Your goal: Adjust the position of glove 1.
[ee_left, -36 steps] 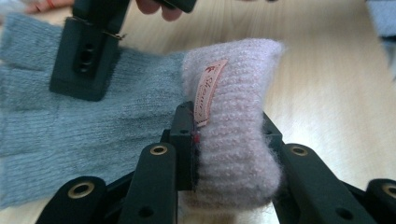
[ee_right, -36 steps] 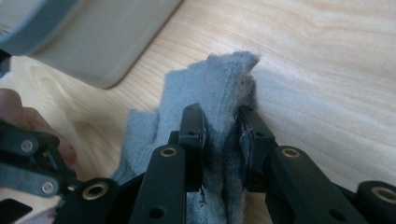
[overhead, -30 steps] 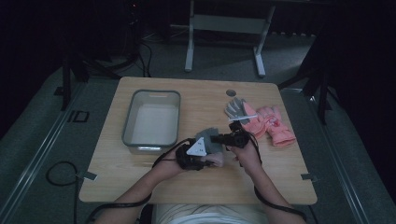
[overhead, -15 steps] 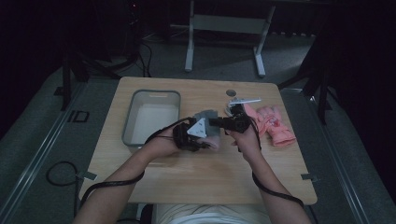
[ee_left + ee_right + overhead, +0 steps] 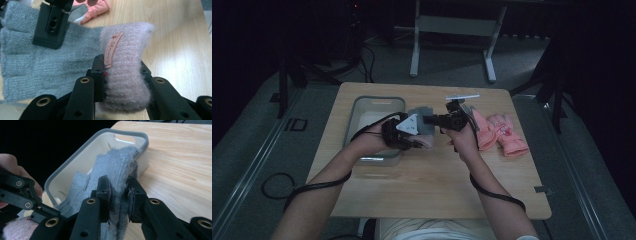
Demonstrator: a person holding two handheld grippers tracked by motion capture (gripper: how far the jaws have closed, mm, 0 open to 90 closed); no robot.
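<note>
A fuzzy grey knitted glove with a pale pink ribbed cuff [image 5: 125, 72] is held clear of the light wooden table [image 5: 422, 185] at the centre of the high view, beside the grey plastic bin [image 5: 362, 107] at centre left. The left gripper [image 5: 122, 75] is clamped on the cuff and the right gripper [image 5: 118, 192] on the grey finger end [image 5: 117, 165]. The lift looks done; placing in the bin and the salmon-pink gloves [image 5: 504, 135] at centre right appear left.

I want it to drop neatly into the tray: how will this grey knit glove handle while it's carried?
Probably floppy: the grey glove sags between the left gripper and the right gripper. Likely light, soft and not slippery: its fuzzy pink cuff bunches under the pads.
</note>
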